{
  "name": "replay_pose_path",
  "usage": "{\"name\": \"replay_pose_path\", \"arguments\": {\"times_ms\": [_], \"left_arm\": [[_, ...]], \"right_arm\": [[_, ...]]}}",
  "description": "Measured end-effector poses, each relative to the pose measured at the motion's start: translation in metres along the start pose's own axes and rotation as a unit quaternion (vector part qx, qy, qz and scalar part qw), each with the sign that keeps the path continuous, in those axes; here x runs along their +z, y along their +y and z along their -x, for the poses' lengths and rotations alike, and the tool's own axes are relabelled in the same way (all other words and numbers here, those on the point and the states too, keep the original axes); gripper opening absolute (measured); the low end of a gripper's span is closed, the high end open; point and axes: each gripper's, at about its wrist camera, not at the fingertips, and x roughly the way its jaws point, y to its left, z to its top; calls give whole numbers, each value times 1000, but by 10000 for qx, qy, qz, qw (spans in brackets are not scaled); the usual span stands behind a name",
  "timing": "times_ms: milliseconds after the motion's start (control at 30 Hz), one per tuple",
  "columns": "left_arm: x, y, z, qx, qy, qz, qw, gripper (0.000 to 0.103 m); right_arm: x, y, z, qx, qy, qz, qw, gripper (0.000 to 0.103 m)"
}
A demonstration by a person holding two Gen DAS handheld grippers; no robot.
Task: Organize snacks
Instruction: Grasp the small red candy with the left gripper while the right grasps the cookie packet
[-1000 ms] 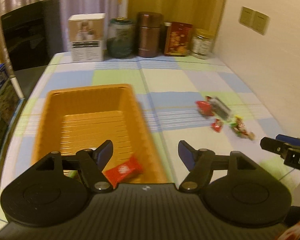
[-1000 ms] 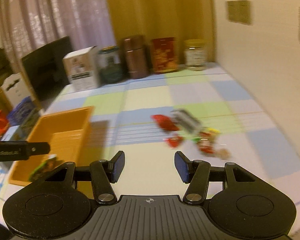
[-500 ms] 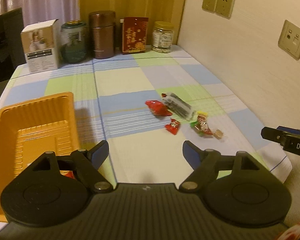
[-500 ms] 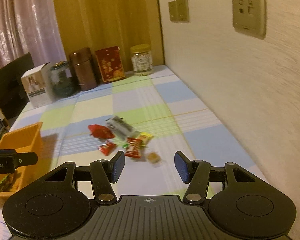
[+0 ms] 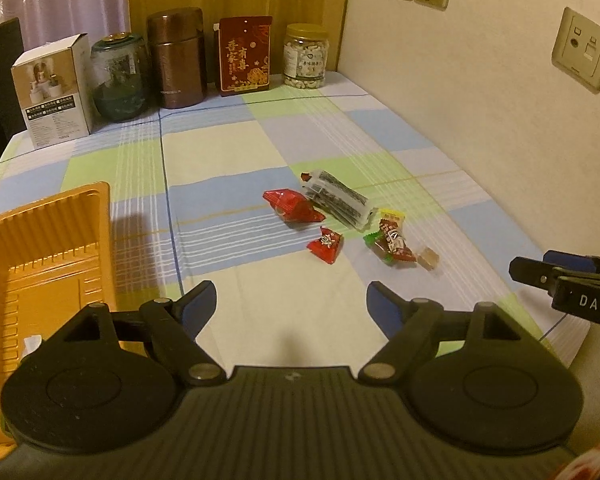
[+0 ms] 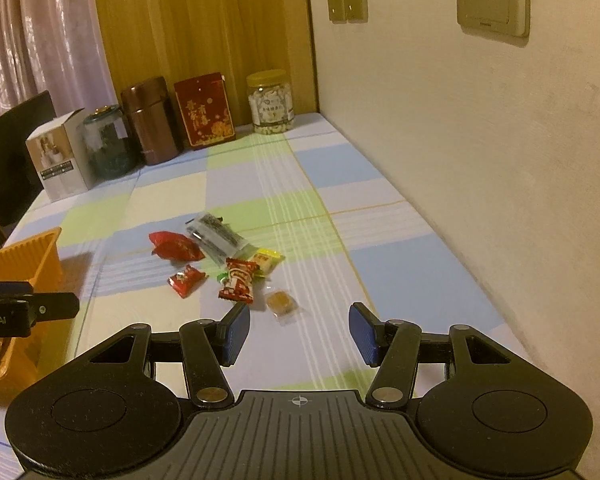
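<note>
Several wrapped snacks lie in a loose cluster on the checked tablecloth: a large red packet (image 5: 293, 205), a clear striped packet (image 5: 337, 197), a small red candy (image 5: 325, 244), a red and green candy (image 5: 392, 241) and a small brown candy (image 6: 281, 301). An orange tray (image 5: 44, 240) sits at the left. My left gripper (image 5: 290, 302) is open and empty, short of the cluster. My right gripper (image 6: 298, 330) is open and empty, just short of the brown candy. The same cluster shows in the right wrist view (image 6: 216, 256).
A white box (image 5: 54, 90), a glass jar (image 5: 118, 78), a brown canister (image 5: 178, 58), a red box (image 5: 245, 55) and a nut jar (image 5: 305, 57) stand along the table's back edge. A wall (image 6: 480, 160) runs along the right side.
My left gripper has swung right from over the orange tray toward the snack cluster. My right gripper has moved right and closer to the cluster. Both stay open.
</note>
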Motion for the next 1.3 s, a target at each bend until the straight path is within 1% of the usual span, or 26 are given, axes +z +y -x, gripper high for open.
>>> {"name": "replay_pose_path", "arguments": {"times_ms": [100,333,467,667,833,1067,1167,1233,1267,1300], "left_arm": [[-1,-4,-6,-16,17,-30,10000,84],[1,-9,-23,-97,70,-82,9999,84],[2,-11,-38,-114,104,-95,9998,84],[2,-13,-64,-107,165,-133,9997,84],[3,-16,-85,-41,196,-296,9994,84],[5,-16,-107,-45,244,-314,9992,84],[5,-17,-112,-68,255,-322,9991,84],[5,-18,-115,-80,253,-319,9991,84],[4,-18,-116,-87,254,-319,9991,84],[4,-18,-117,-99,253,-327,9991,84]], "right_arm": [[-1,-1,-5,11,39,3,10000,55],[-1,-2,-22,40,86,63,9999,55],[-1,-1,-36,86,100,212,9997,55],[-4,2,-68,201,194,534,9982,55],[-9,4,-95,251,275,821,9959,55],[-13,3,-124,329,305,1322,9902,55],[-13,4,-131,412,240,1493,9876,48],[-12,5,-134,466,209,1557,9865,46],[-11,5,-136,489,210,1568,9862,43],[-11,6,-136,525,218,1566,9860,36]]}}
